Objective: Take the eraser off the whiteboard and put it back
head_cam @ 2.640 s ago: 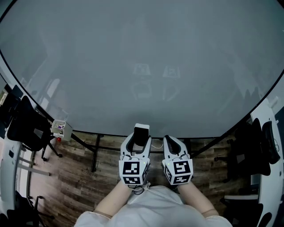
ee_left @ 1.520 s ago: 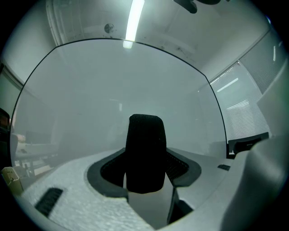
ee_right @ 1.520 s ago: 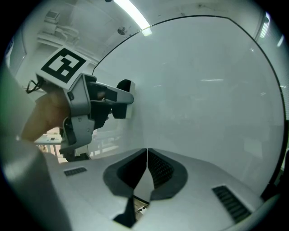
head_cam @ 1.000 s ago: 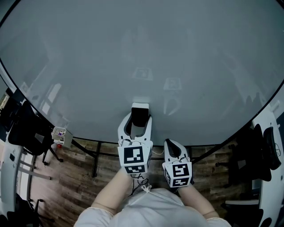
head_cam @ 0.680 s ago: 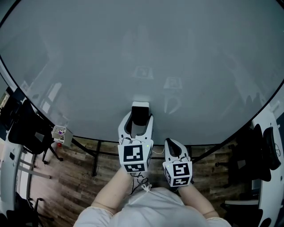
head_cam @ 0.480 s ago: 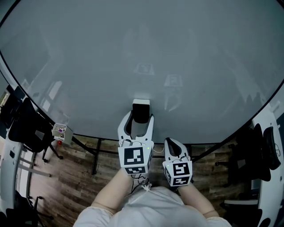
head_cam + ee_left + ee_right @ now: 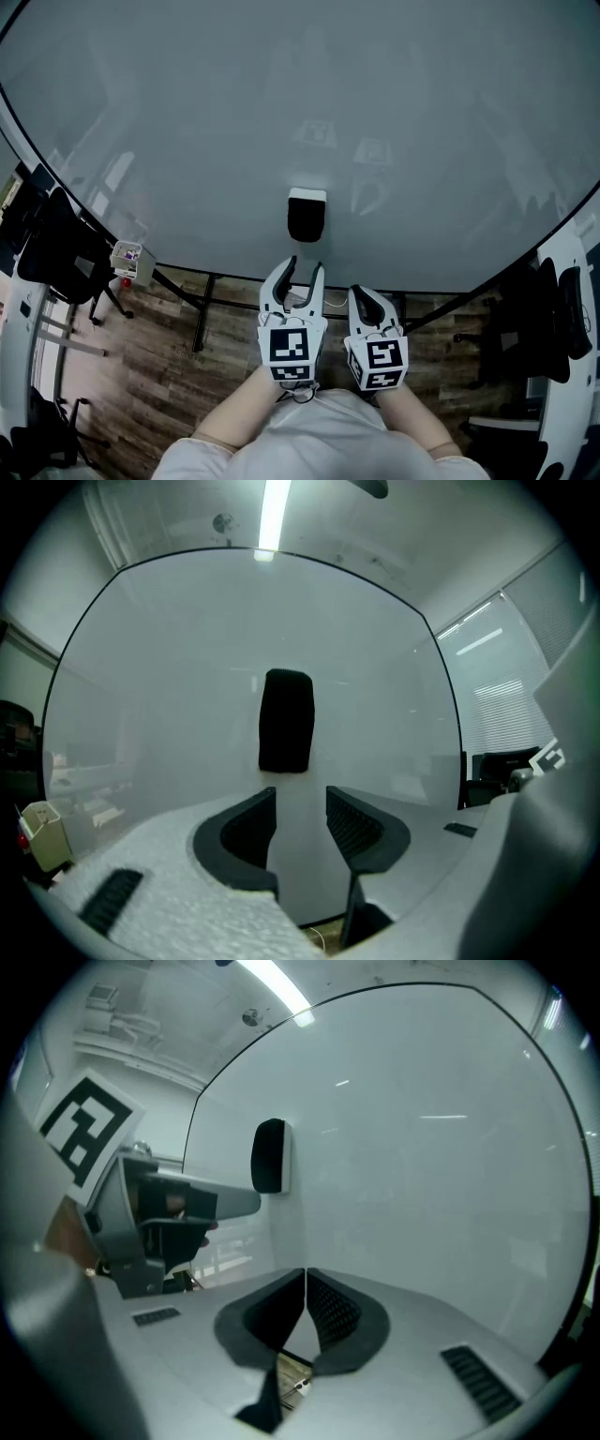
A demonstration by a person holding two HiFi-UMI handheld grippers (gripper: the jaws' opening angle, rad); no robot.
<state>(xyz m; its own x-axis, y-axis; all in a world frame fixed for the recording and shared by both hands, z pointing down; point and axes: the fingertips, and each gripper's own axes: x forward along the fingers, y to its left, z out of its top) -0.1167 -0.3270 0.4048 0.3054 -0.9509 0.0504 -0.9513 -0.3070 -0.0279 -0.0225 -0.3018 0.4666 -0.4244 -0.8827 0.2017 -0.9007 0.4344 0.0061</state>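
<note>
The eraser [image 7: 307, 215] sticks upright on the whiteboard [image 7: 281, 112], apparently already returned, so the left gripper [image 7: 304, 268] sits below it, its parted jaws just narrowing around nothing, while the unneeded right gripper [image 7: 355, 290] rests beside it, jaws pressed together.

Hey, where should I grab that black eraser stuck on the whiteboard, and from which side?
Grip the eraser across its two long vertical sides at mid-height, coming straight at the whiteboard from the front. It sits upright and flat against the board, narrower than tall, so its narrow width is probably the easiest span to pinch.
</note>
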